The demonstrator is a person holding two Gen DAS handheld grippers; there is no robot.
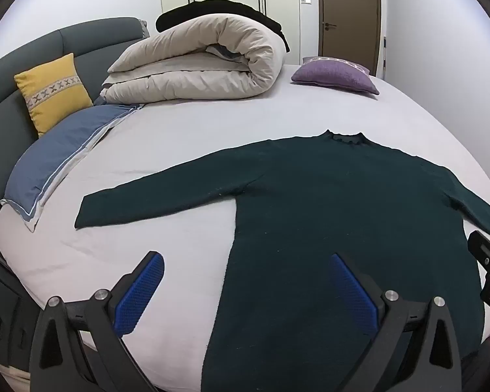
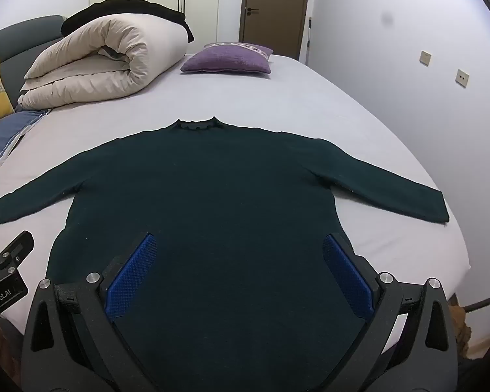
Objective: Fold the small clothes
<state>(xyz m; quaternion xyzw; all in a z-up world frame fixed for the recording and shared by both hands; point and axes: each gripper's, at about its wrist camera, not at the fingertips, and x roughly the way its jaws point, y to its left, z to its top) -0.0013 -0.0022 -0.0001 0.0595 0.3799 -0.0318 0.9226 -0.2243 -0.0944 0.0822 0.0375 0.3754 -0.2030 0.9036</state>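
both grippers, left gripper (image 1: pixel 245 289) and right gripper (image 2: pixel 238 271), hang wide open and empty above the hem end of a dark green sweater (image 2: pixel 219 196) spread flat, sleeves out, on the pale bed sheet (image 2: pixel 294 98).

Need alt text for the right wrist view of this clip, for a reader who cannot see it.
A dark green long-sleeved sweater lies flat on a pale bed sheet, sleeves spread, collar away from the camera. The right hand-held gripper hovers open over its hem, holding nothing. Behind are a rolled beige duvet and a purple cushion.
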